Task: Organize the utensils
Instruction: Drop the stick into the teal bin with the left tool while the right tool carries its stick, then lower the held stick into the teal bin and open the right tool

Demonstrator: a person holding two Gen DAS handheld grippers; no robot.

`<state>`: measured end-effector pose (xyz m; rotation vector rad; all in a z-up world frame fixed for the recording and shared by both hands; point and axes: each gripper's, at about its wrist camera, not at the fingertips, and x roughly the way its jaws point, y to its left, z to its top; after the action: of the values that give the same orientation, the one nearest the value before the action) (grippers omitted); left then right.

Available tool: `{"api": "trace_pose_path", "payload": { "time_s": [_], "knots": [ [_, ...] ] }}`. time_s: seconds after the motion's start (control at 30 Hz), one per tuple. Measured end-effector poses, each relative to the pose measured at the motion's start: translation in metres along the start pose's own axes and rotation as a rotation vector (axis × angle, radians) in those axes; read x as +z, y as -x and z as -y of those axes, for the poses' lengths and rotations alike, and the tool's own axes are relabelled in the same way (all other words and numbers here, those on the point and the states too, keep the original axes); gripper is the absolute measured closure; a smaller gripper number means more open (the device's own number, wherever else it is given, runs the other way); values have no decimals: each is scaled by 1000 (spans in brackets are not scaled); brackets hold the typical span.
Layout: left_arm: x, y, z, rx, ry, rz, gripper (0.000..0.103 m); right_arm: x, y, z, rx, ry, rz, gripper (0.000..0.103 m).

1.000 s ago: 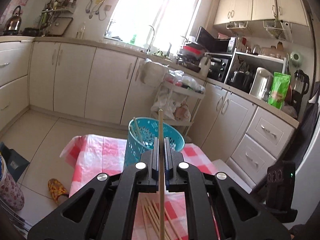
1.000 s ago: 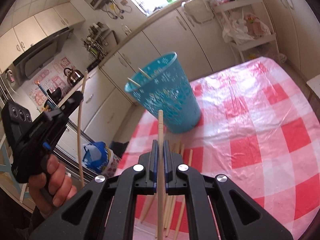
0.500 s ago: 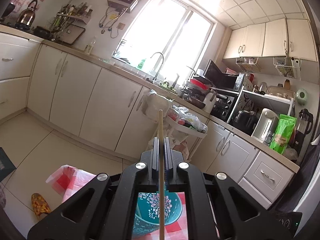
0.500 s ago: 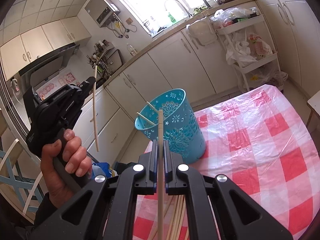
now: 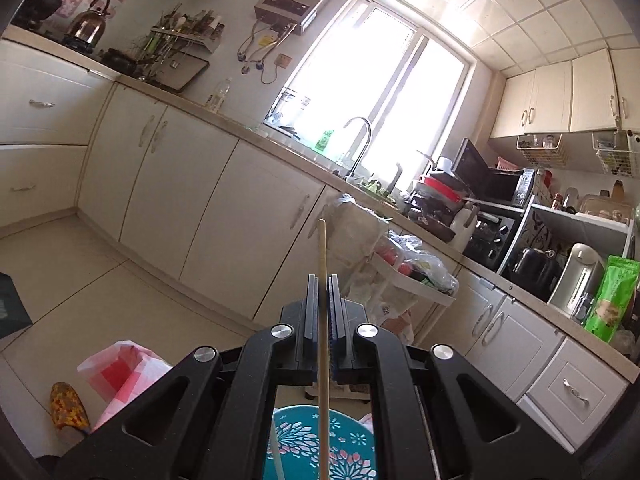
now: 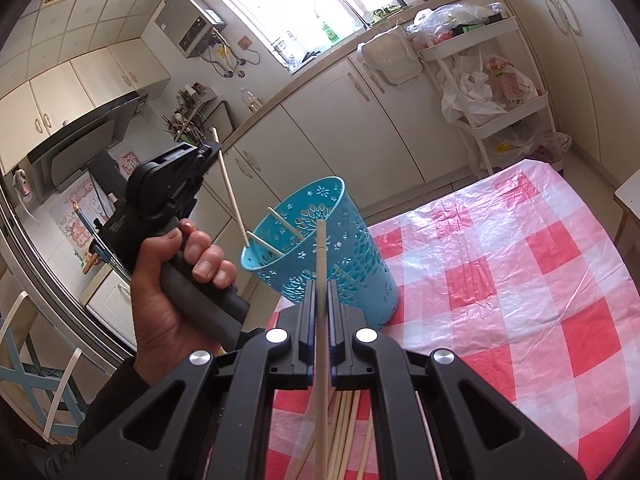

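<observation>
Sorting: chopsticks into the blue basket [image 6: 320, 248] is under way — neither held stick has been dropped in yet.
Done so far: two pale chopsticks [image 6: 280, 222] already lean inside the basket, their tips above its rim.
Left tongs [image 5: 322, 320]: clenched on a single chopstick [image 5: 322, 280], held upright; in the right wrist view its lower tip sits right at the basket's rim, by my reading about to go in.
Right tongs [image 6: 320, 312]: clenched on another chopstick [image 6: 320, 320], pointed toward the basket but short of it.
Left to do: a loose bundle of chopsticks [image 6: 344, 432] lies on the checked cloth [image 6: 520, 280] of the desk, below the right tongs — several more trips, I judge.
Basket position: standing upright near the desk's far corner, beside the person's left hand [image 6: 176, 280].
Writing: red print on a white plastic bag [image 6: 508, 80] hanging on the white trolley [image 6: 480, 136], too small to read; pink stickers on the far wall, also illegible.
</observation>
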<state>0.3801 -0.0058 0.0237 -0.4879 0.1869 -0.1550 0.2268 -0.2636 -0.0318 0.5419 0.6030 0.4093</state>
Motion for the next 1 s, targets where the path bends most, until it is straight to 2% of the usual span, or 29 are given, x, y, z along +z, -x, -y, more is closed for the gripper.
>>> {"api": "trace_pose_path", "payload": {
  "time_s": [0.2,0.4,0.6,0.7,0.77,0.83,1.0],
  "knots": [
    [-20,-7,-1,41,-57,-36,99,4,-7,-1,1,8,5,97],
    [-31,-10,-12,55,-61,-61,99,10,-11,-13,15,36,16,97],
    [-36,9,-18,44,-78,-90,98,22,-15,-25,33,46,33,97],
    [-39,30,-29,48,-63,-108,87,37,-17,-37,51,62,72,97],
    [-45,49,-38,68,-61,-113,72,50,-20,-46,63,67,106,97],
    [-55,67,-45,90,-75,-116,64,64,-26,-55,63,71,153,97],
    [-89,111,-51,125,-161,-161,54,100,-51,-70,29,57,275,97]
  ]
}}
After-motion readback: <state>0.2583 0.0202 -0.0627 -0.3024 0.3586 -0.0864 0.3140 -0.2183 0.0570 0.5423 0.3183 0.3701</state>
